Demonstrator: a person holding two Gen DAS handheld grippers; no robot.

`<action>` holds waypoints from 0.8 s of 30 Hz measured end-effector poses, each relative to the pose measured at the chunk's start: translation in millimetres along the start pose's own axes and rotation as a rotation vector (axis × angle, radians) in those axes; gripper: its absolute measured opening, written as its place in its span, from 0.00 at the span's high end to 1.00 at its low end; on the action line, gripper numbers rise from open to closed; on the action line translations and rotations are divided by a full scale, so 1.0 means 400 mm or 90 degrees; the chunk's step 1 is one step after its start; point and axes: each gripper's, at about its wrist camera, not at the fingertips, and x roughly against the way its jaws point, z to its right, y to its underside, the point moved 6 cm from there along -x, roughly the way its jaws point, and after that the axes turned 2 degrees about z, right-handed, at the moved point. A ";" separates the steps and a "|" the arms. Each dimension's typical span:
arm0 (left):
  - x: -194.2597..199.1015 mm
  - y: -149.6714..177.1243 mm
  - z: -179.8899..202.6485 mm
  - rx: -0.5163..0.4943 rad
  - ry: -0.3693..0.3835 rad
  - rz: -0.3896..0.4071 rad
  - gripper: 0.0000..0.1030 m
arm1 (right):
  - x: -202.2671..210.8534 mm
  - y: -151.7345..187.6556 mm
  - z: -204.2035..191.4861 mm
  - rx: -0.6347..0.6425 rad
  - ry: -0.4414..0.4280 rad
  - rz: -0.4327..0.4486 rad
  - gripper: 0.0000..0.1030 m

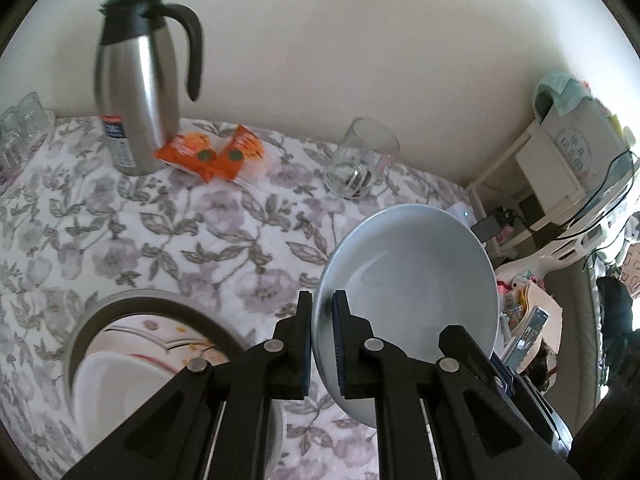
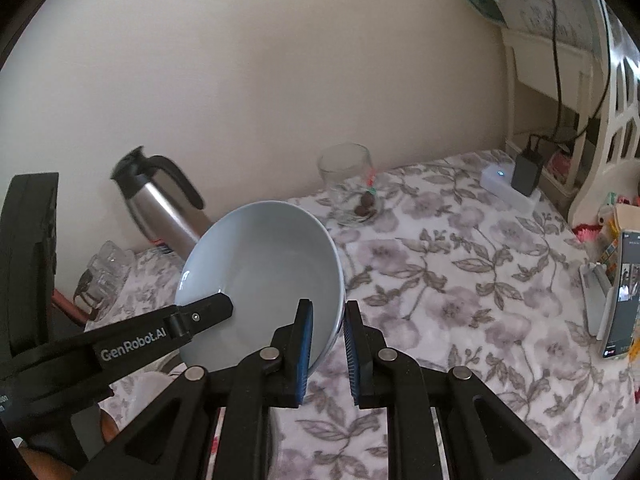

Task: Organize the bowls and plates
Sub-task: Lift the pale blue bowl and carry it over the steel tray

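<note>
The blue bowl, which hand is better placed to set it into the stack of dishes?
Probably left: both tools pinch the blue bowl's rim, but the stack of dishes lies directly beside the left tool.

Table (image 1: 120, 220): jug (image 1: 136, 92) at back, against wall. Snack packets (image 1: 212, 152) just right of jug, touching its base. Glass (image 1: 360, 160) further right of jug. Bowl (image 1: 408, 272) in front of glass, raised off table. Plates (image 1: 140, 344) in front of jug.
</note>
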 end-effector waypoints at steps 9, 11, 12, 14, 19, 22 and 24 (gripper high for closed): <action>0.130 0.016 -0.084 0.013 0.004 0.048 0.91 | 0.058 0.034 -0.118 0.052 -0.024 0.005 0.84; 0.153 0.023 -0.102 0.016 0.003 0.059 0.91 | 0.068 0.044 -0.144 0.065 -0.027 0.005 0.84; 0.164 0.025 -0.112 0.017 0.003 0.064 0.91 | 0.070 0.049 -0.154 0.070 -0.028 0.005 0.84; 0.186 0.030 -0.131 0.020 0.004 0.076 0.91 | 0.076 0.058 -0.175 0.077 -0.033 0.002 0.84; 0.231 0.041 -0.172 0.022 -0.003 0.104 0.91 | 0.086 0.080 -0.232 0.103 -0.035 0.001 0.84; 0.248 0.052 -0.201 0.029 -0.004 0.114 0.91 | 0.091 0.091 -0.261 0.116 -0.037 0.004 0.84; 0.256 0.060 -0.224 0.041 0.003 0.116 0.91 | 0.090 0.105 -0.280 0.123 -0.041 0.001 0.84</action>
